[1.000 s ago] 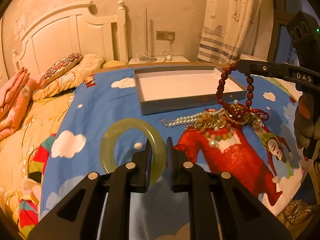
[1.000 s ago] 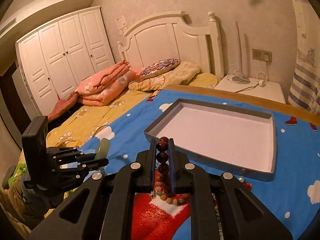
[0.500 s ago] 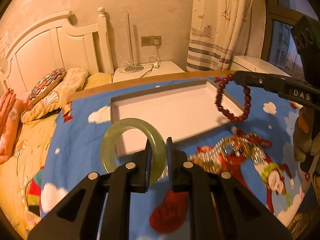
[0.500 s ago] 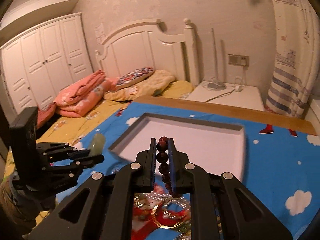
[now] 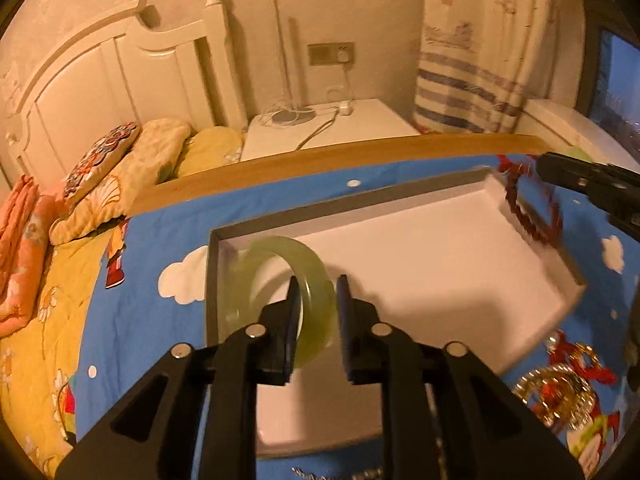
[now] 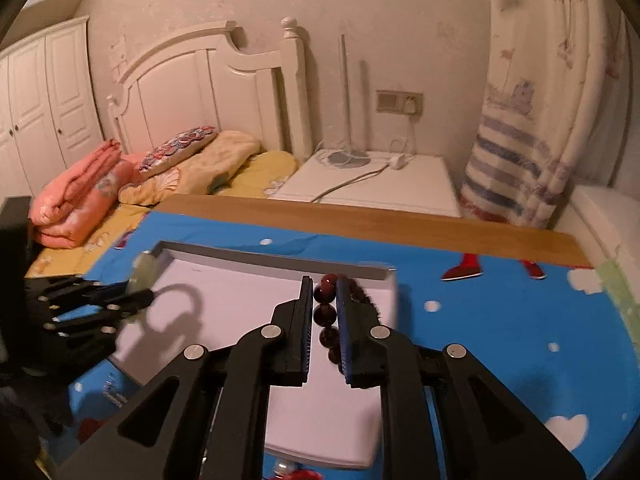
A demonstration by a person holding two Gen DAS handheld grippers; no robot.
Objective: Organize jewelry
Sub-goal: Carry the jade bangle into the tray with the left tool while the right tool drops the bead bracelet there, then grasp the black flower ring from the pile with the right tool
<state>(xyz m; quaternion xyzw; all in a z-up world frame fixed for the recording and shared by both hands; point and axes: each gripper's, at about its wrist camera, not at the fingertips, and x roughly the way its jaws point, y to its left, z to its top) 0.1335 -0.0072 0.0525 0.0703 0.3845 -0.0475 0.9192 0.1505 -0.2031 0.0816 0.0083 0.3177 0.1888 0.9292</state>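
You see a pale green bangle (image 5: 316, 280), dark red beads (image 6: 326, 308), a white tray (image 5: 440, 264) with grey walls, and a blue cloth (image 6: 500, 320) patterned with white clouds.

White tray (image 5: 420, 264) floor lies open between both grippers; a tangled jewelry pile (image 5: 560, 384) crowds the bed beside the tray's near right corner.

Warm yellowish light ahead of me. Textured beige wall (image 6: 400, 20). White headboard (image 6: 208, 92) with round-knobbed post, against wall. Bed (image 5: 36, 328) at left: yellow floral sheet, folded pink blankets (image 6: 76, 204), patterned cushion (image 6: 180, 150). White wardrobe (image 6: 44, 104) far left. White nightstand (image 6: 380, 188) beyond desk's far edge, cable lying across it. Wall socket (image 6: 399, 102) above. Striped curtain (image 6: 520, 152) right; dark window (image 5: 616, 76) beside.
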